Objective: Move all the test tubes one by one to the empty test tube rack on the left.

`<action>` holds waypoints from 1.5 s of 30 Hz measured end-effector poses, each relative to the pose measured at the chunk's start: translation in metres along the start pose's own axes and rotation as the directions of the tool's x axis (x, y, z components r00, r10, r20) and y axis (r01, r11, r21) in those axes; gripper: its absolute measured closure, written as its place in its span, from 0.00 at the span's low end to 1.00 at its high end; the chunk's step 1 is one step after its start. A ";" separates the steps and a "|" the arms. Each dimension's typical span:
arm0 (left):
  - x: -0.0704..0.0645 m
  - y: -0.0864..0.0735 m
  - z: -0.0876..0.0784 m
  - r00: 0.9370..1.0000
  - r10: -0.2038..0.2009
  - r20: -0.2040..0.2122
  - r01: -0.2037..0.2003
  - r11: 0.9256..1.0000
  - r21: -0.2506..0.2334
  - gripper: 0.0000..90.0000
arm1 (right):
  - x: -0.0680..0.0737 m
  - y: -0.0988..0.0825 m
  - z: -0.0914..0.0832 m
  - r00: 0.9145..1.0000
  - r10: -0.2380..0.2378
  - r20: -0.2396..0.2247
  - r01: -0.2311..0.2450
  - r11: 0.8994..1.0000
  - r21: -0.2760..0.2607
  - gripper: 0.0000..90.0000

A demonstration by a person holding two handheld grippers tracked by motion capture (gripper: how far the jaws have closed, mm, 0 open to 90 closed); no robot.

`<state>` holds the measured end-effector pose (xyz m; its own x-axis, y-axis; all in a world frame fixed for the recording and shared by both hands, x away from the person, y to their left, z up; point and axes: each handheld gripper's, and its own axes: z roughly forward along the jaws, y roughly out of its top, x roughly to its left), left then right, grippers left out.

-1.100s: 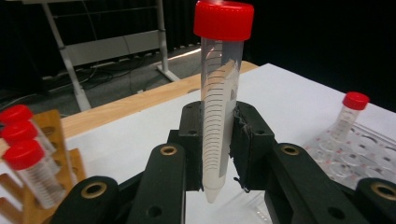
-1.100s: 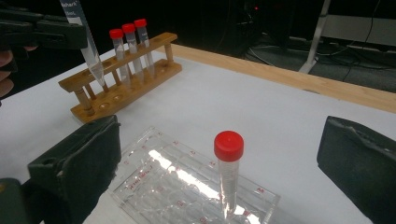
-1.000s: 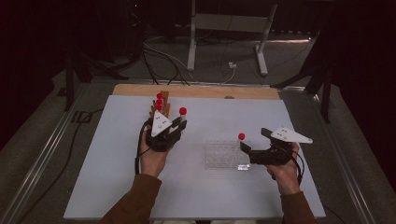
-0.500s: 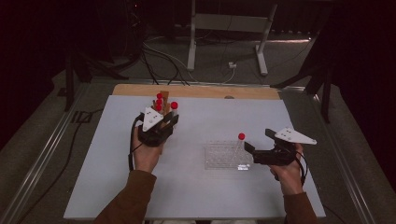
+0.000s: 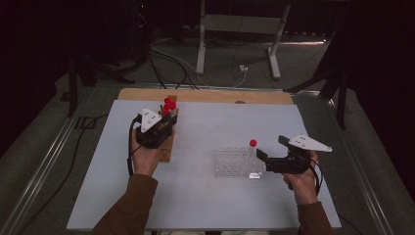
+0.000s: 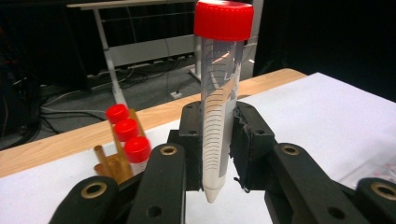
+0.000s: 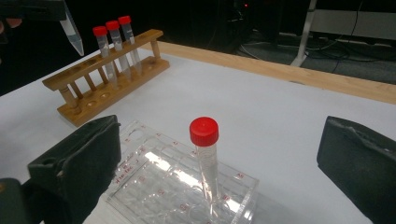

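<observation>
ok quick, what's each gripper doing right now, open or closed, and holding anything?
Left gripper: closed on a red-capped tube, held upright.
Right gripper: open, holding nothing, jaws either side of the clear rack.

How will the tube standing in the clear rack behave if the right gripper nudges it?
The tube leans in the clear rack, so it probably sits loose and would tip further. It looks empty, thin and clear, so likely light and stiff. The open right gripper would meet a smooth round wall, probably slippery.
</observation>
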<state>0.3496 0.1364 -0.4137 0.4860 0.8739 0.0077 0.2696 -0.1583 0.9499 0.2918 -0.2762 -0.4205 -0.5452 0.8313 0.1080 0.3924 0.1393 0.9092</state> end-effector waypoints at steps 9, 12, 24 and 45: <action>0.008 -0.004 0.005 1.000 -0.008 -0.030 0.008 1.000 0.012 0.84 | 0.000 0.000 0.000 1.000 0.001 -0.002 -0.001 1.000 0.000 0.00; 0.011 -0.005 0.006 0.999 -0.014 -0.039 0.015 1.000 0.016 0.84 | 0.000 0.000 0.000 1.000 0.002 -0.003 -0.002 1.000 -0.001 0.00; 0.021 -0.014 0.010 0.997 -0.029 -0.075 0.033 0.998 0.051 0.84 | 0.001 -0.001 0.000 1.000 0.002 -0.008 -0.002 1.000 0.002 0.00; 0.026 -0.038 0.021 0.994 -0.056 -0.093 0.070 0.986 0.153 0.84 | 0.001 -0.002 0.001 1.000 0.004 -0.015 -0.004 1.000 0.003 0.00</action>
<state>0.3694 0.1554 -0.4563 0.3906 0.9204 -0.0164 0.4269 -0.1654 0.8891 0.2914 -0.2750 -0.4226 -0.5546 0.8237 0.1182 0.3970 0.1371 0.9075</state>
